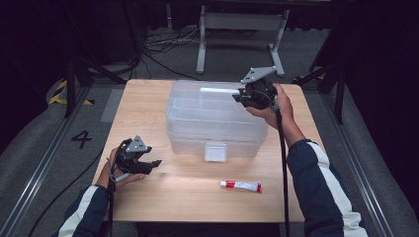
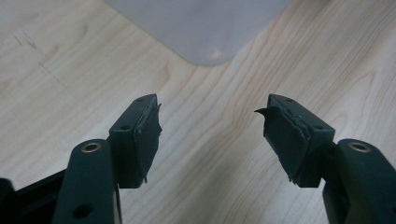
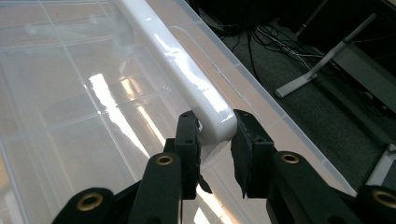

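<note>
A clear plastic storage box [image 1: 212,118] sits mid-bench, its white handle [image 3: 187,79] lying across the lid. Our right hand-held gripper [image 1: 242,96] is clamped on the handle's end, pads [image 3: 189,140] pressing either side. The left hand-held gripper [image 1: 148,165] hovers over bare bench [image 2: 70,70] near the box's front-left corner, jaws apart w/ nothing between. We judge the box is being steadied or readied for lifting; the front latch [image 1: 216,151] looks shut, though glare blurs it. Next: left gripper probably to that latch, approx. centre-front. A small tube [image 1: 241,185] lies nearer us.
</note>
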Demonstrator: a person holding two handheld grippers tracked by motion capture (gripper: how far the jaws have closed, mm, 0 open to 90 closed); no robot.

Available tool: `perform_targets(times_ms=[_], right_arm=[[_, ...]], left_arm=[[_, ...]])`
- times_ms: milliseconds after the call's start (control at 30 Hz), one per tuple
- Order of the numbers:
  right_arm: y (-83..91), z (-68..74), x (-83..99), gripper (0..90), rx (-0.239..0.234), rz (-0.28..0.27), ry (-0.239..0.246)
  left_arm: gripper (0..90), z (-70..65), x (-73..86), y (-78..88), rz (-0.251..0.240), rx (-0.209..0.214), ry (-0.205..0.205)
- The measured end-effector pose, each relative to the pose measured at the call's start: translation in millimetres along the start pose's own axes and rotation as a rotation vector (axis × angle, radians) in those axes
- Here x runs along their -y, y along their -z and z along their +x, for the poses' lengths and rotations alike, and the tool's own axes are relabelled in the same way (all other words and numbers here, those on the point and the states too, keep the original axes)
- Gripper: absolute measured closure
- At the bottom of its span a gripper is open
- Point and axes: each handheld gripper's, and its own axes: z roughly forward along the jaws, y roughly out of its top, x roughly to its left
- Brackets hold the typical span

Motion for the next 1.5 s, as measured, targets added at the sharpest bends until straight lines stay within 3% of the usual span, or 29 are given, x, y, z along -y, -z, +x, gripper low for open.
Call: perform_targets(times_ms=[267,367,700,1167,1300,1500], right_arm=[[-0.3,-4.9,-4.3,72.8,-0.007,0.007,-0.022],[-0.7,-7.3,-4.9,72.8,-0.014,0.0,-0.035],[-0.9,-10.6,-9.8,72.5,-0.013,0.021,-0.042],[-1.3,-14.4,-14.0,72.3,-0.018,0.029,-0.052],[-1.4,-14.8,-13.9,72.2,-0.017,0.028,-0.051],[-1.4,-15.6,-13.8,72.2,-0.021,0.03,-0.051]], left_arm=[[50.5,4.8,-11.8,10.7,-0.062,-0.042,0.006],[55.1,6.9,-15.2,12.5,-0.088,-0.036,0.026],[70.0,7.0,-30.8,17.1,-0.139,-0.076,0.008],[87.6,2.9,-48.1,12.8,-0.19,-0.061,-0.01],[89.5,0.4,-53.1,8.4,-0.192,-0.06,-0.026],[89.8,-0.8,-59.7,6.1,-0.224,-0.049,-0.015]])
